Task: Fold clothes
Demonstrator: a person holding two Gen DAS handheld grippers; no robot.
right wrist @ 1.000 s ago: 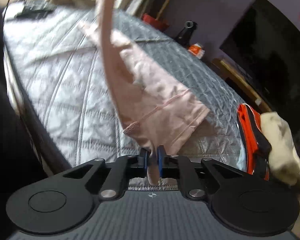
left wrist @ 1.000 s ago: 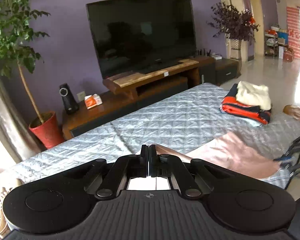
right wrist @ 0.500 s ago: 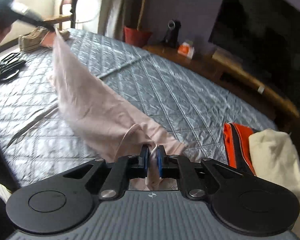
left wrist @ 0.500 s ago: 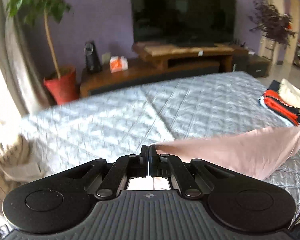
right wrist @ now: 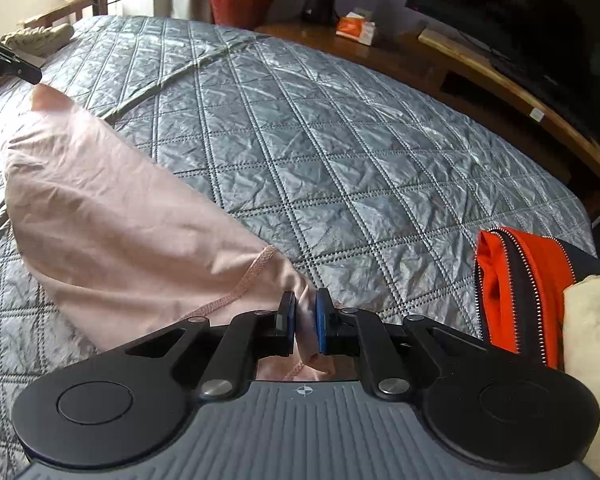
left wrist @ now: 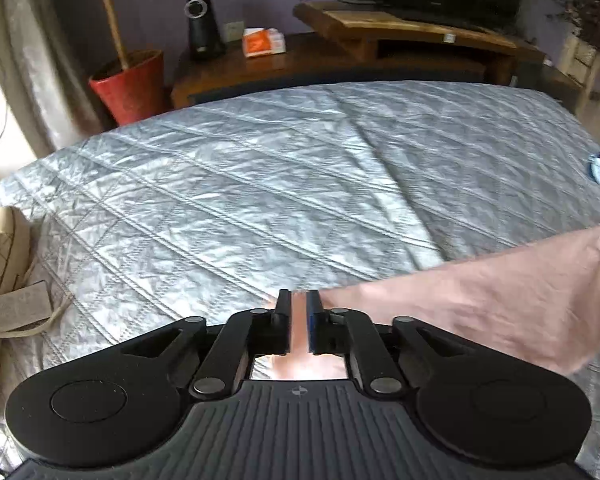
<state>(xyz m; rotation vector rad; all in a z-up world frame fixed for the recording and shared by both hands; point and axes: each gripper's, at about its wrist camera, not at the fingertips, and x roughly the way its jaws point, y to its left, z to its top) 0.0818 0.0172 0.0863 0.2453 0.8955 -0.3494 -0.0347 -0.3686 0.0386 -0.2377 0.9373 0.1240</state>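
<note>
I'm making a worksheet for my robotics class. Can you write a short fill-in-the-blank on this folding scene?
1. Both grippers are shut on the ____ garment.
2. The garment is stretched over a quilted ____ cover.
3. Near the right gripper lies an orange jacket with a ____ along its edge.

Missing words: pink; grey; zipper

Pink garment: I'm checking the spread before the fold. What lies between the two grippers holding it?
Only the pink garment itself, stretched from the right gripper to the left gripper over the grey quilt, clearest in the right wrist view.
</note>
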